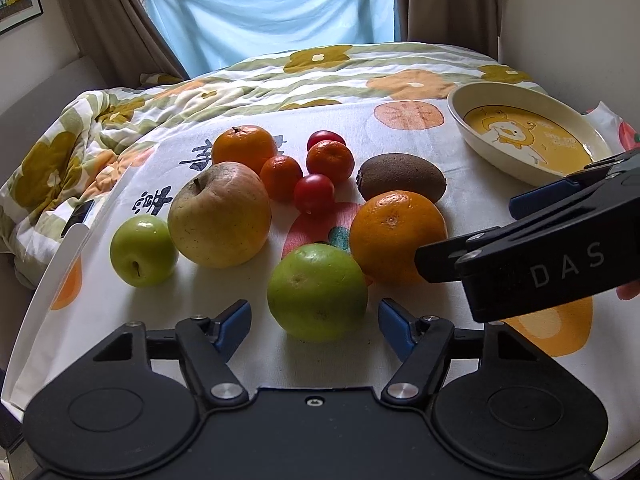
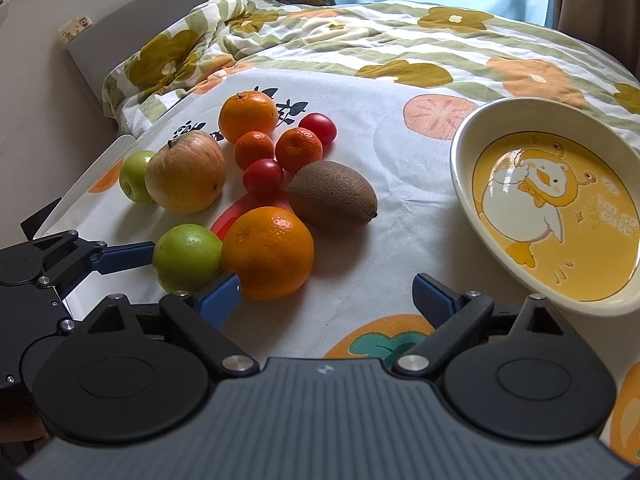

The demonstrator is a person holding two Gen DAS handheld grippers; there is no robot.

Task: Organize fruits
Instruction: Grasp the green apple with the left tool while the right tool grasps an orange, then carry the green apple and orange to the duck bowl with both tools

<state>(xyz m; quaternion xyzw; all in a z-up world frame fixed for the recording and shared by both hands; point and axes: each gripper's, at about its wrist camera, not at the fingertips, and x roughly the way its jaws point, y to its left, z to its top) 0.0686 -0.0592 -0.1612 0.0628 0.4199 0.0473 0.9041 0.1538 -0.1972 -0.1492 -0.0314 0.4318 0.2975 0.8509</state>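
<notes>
Several fruits lie in a cluster on the cloth. My left gripper (image 1: 315, 314) is open, its fingers on either side of the near green apple (image 1: 317, 292), which also shows in the right wrist view (image 2: 187, 257). An orange (image 1: 396, 236) (image 2: 268, 252) touches that apple. Behind lie a kiwi (image 2: 333, 196), a large yellow apple (image 1: 219, 214), a small green apple (image 1: 143, 250), another orange (image 1: 244, 148), two mandarins and two red cherry tomatoes (image 1: 314, 193). My right gripper (image 2: 326, 296) is open and empty over bare cloth, right of the orange.
A cream oval dish (image 2: 464, 176) with a yellow duck picture stands at the right, also in the left wrist view (image 1: 480, 142). The fruits rest on a printed cloth (image 2: 392, 240) over a board, on a bed with a flowered quilt (image 2: 360, 36). The board's left edge (image 1: 60, 252) is near.
</notes>
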